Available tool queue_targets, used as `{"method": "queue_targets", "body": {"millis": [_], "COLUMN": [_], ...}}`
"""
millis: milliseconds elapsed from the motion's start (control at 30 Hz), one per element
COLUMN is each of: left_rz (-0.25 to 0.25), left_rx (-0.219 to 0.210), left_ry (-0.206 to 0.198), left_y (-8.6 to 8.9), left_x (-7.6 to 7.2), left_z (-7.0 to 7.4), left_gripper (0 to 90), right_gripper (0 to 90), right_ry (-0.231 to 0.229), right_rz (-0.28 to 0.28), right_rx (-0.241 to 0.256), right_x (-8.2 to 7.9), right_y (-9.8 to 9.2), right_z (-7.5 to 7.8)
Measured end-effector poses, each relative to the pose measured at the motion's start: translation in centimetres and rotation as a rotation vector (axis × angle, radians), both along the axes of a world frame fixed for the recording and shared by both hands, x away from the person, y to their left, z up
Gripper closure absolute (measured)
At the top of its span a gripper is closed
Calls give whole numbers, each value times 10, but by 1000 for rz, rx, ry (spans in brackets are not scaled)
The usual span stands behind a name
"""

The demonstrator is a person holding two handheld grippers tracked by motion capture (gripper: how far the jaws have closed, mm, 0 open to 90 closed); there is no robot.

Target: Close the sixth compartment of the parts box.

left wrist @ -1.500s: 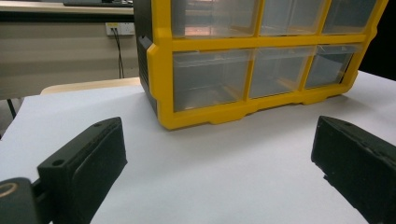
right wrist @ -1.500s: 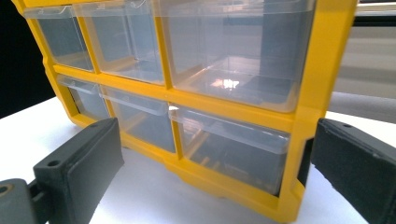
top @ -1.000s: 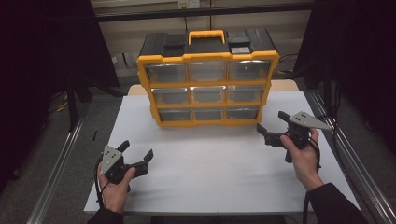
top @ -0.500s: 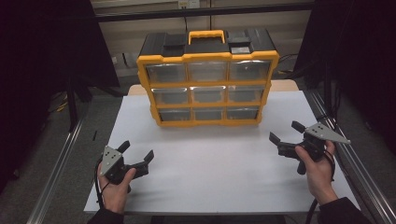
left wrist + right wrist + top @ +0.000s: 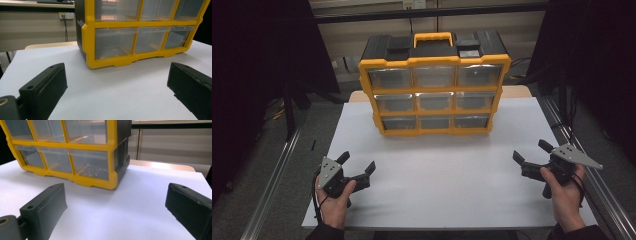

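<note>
Yellow/black drawer cabinet (image 5: 434,85) stands upright at back-centre of white worktop (image 5: 452,185), 3x3 clear drawers facing the person. Left gripper (image 5: 357,169) near front-left corner, jaws wide apart, nothing held. Right gripper (image 5: 532,157) near right edge, jaws wide apart too, empty. Both well apart from cabinet.

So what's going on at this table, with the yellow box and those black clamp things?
A person holds a black two-jaw left gripper and right gripper, both open and empty, low over the white table. Farther back stands a yellow and black plastic organiser with nine clear drawers, all shut. Nothing is being gripped.
</note>
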State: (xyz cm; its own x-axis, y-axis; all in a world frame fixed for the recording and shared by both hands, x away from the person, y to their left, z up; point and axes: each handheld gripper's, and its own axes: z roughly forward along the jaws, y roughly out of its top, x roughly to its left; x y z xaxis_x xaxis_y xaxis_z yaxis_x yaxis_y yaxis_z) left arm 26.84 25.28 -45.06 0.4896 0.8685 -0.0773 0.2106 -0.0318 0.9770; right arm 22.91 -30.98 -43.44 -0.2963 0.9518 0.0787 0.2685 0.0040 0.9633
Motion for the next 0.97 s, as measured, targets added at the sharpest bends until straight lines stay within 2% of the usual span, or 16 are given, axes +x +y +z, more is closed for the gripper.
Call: {"method": "queue_targets", "body": {"millis": [67, 100, 133, 300, 367, 500, 533, 633, 667, 700, 733, 800, 833, 900, 967], "left_rz": [-3, 5, 5, 21, 18, 16, 13, 2, -3, -4, -6, -8, 2, -9, -8], "left_rx": [15, 9, -24, -8, -15, 2, -11, -2, -8, -32, -19, -32, -16, -4, -13], "left_ry": [5, 14, 9, 14, 10, 11, 10, 0, 2, -4, -3, 0, -3, -1, -1], "left_y": [2, 2, 1, 3, 4, 5, 4, 4, 4, 2, 3, 2, 3, 3, 1], "left_x": [-1, -1, -1, -2, -2, -3, -4, -3, -3, -3, -3, -3, -3, -3, -2], "left_z": [0, 0, -1, -2, -2, -1, -1, 0, 0, 0, 0, 0, 0, 0, 0], "left_gripper": [26, 26, 26, 26, 26, 26, 26, 26, 26, 26, 26, 26, 26, 26, 25], "right_gripper": [26, 26, 26, 26, 26, 26, 26, 27, 27, 28, 28, 28, 28, 28, 28], "right_ry": [3, 8, 10, 8, 10, 33, 38, 11, 14, 15, 15, 13, 10, 11, 12], "right_rz": [0, -3, -4, -18, -22, -25, -23, -35, -35, -38, -41, -36, -36, -34, -33], "right_rx": [-8, -6, -9, -34, -46, -51, -54, -46, -40, -40, -37, -37, -41, -42, -38], "right_x": [-4, -5, -7, -18, -22, -30, -31, -31, -31, -30, -30, -29, -29, -29, -28], "right_y": [-2, -2, -3, -7, -9, -12, -12, -13, -13, -13, -13, -13, -12, -12, -12], "right_z": [-3, -4, -4, -9, -11, -16, -17, -15, -15, -16, -16, -15, -15, -15, -15]}}
